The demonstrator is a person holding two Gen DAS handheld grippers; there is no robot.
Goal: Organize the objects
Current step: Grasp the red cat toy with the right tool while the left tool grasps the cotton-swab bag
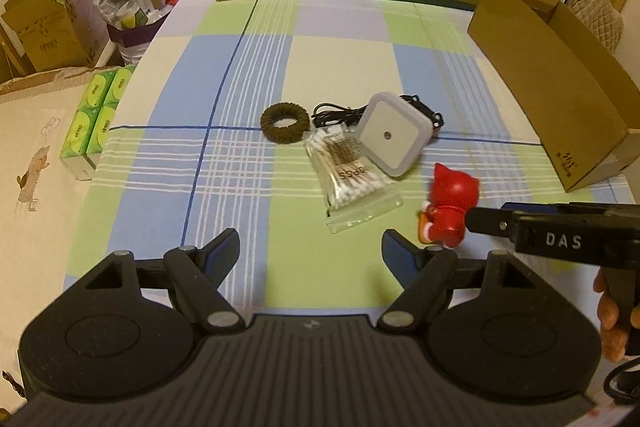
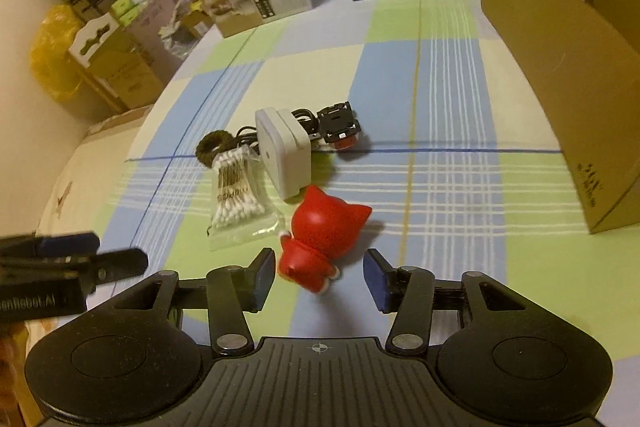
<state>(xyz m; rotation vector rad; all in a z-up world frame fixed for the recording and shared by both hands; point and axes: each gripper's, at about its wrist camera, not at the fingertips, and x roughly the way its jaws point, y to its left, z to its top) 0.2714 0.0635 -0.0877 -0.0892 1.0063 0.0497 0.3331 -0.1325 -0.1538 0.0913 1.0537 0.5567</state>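
Right tool (image 2: 319,281), jaws spread, straddles the red figurine (image 2: 320,239), tipped over with ears pointing away.

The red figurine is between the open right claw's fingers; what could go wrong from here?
1. The red figurine looks tilted, so the right claw may tip it or pinch its rounded head, and it may slip.
2. The cotton swab bag lies right beside it, so the near finger could catch its edge.
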